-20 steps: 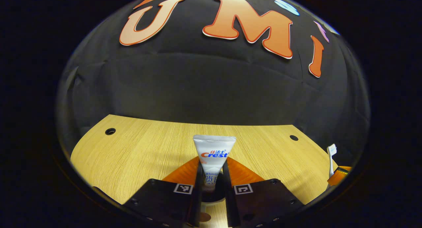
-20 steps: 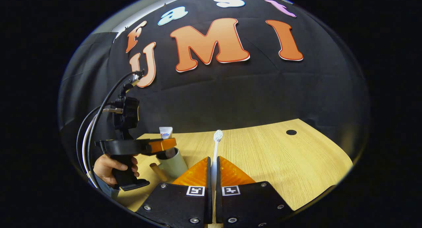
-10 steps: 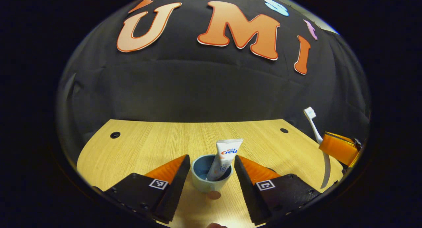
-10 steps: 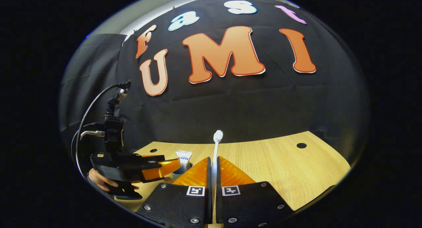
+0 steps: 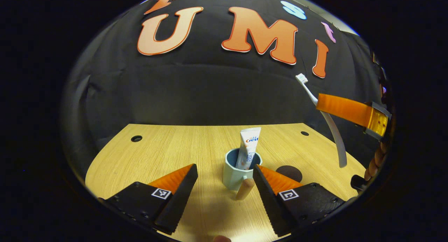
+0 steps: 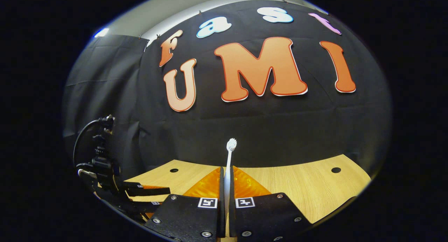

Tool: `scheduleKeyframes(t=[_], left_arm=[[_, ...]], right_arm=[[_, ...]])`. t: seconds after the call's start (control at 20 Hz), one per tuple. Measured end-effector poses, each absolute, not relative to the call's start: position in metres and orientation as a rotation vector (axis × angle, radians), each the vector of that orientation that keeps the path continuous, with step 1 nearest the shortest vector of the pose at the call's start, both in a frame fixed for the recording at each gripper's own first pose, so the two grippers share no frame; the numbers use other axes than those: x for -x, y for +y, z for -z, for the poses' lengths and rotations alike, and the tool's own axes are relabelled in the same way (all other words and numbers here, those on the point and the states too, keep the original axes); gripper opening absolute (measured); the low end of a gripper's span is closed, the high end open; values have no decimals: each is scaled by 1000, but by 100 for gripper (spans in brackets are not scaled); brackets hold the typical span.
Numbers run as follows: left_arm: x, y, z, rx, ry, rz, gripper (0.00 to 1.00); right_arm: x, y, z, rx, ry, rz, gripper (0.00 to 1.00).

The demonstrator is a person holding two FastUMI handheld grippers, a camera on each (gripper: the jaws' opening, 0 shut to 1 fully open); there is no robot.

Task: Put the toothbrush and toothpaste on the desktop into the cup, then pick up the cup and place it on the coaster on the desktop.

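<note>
Your left gripper [image 5: 224, 170] has let go of the toothpaste [image 5: 247, 148] and backed away from the cup [image 5: 238, 172] since a second ago — its fingers are spread wide now, one on each side of the cup and not touching it. The toothpaste stands in the cup, leaning a little, with red and blue writing on its white tube. The cup is pale blue and has a light wooden handle [image 5: 244, 189] that points toward you. Your right gripper [image 6: 226, 180] has gone higher, and its fingers are pressed together on the toothbrush [image 6: 228, 161], which sticks straight up with its white bristles on top. In the left gripper view you can see that toothbrush [image 5: 323, 116] held up in the air on the right, well above the desktop [image 5: 168, 151]. The desktop is light wood with small round holes in it. A dark round coaster [image 5: 289, 172] lies flat just to the right of the cup. A black cloth wall [image 6: 266, 130] hangs behind it all. In the right gripper view, your left gripper [image 6: 147, 196] and its black cables [image 6: 82, 137] show low on the left.
</note>
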State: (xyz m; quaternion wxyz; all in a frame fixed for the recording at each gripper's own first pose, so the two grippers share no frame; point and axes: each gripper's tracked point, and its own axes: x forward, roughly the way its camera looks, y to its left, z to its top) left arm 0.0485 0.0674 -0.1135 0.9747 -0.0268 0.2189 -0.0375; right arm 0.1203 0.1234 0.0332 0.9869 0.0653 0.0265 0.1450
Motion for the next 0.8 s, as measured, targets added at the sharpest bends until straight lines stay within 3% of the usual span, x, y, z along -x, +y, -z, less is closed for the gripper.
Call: scheduleKeyframes(t=[0.8], left_arm=[[-13, 123, 133, 152, 411, -11, 95]], right_arm=[[-172, 211, -39, -197, -96, -427, 5]])
